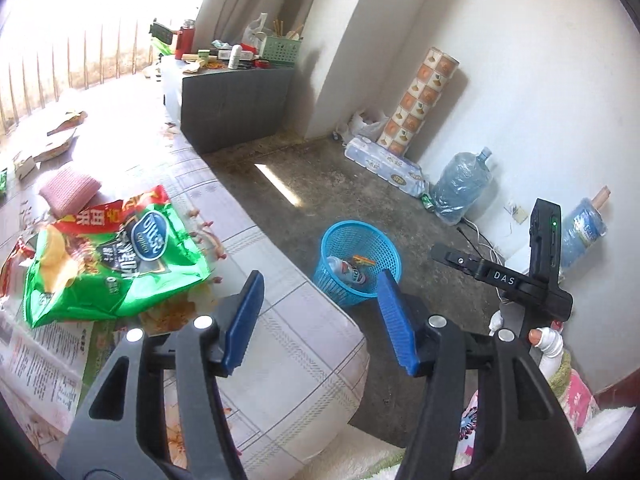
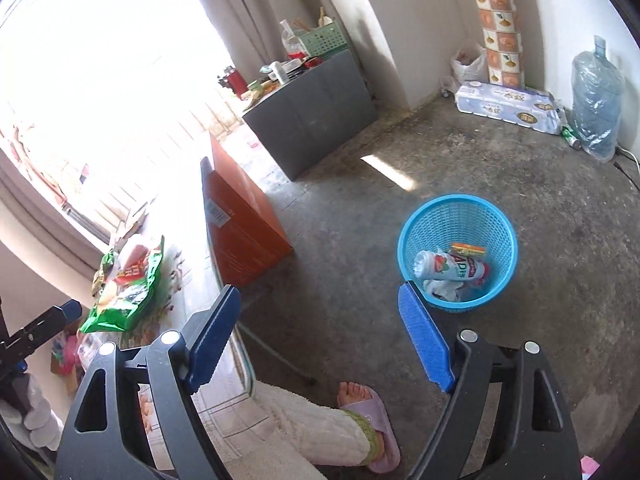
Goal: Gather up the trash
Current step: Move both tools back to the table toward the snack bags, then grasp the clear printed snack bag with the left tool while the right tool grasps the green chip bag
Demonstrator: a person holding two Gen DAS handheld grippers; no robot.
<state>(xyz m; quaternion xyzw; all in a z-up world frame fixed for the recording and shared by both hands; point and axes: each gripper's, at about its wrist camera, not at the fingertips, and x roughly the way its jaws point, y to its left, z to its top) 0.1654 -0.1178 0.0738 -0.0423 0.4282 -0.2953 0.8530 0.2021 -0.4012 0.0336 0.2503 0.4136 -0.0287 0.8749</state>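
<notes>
A green and red chip bag (image 1: 112, 264) lies on the table with the checked cloth (image 1: 304, 344), to the left of my left gripper (image 1: 320, 316), which is open and empty above the table's edge. A blue mesh trash basket (image 1: 360, 264) stands on the floor beyond it, holding a white bottle (image 1: 352, 270) and a small wrapper. My right gripper (image 2: 320, 336) is open and empty, above the floor. The basket (image 2: 458, 250) with the bottle (image 2: 452, 266) is just beyond its right finger. The chip bag (image 2: 124, 292) shows at its left.
A pink cloth (image 1: 70, 190) and papers lie further back on the table. An orange box (image 2: 244, 220) stands at the table's edge. A grey cabinet (image 1: 236, 108), toilet paper pack (image 1: 384, 166), water jug (image 1: 460, 188) and patterned roll (image 1: 420, 100) line the walls. A slippered foot (image 2: 368, 412) is below.
</notes>
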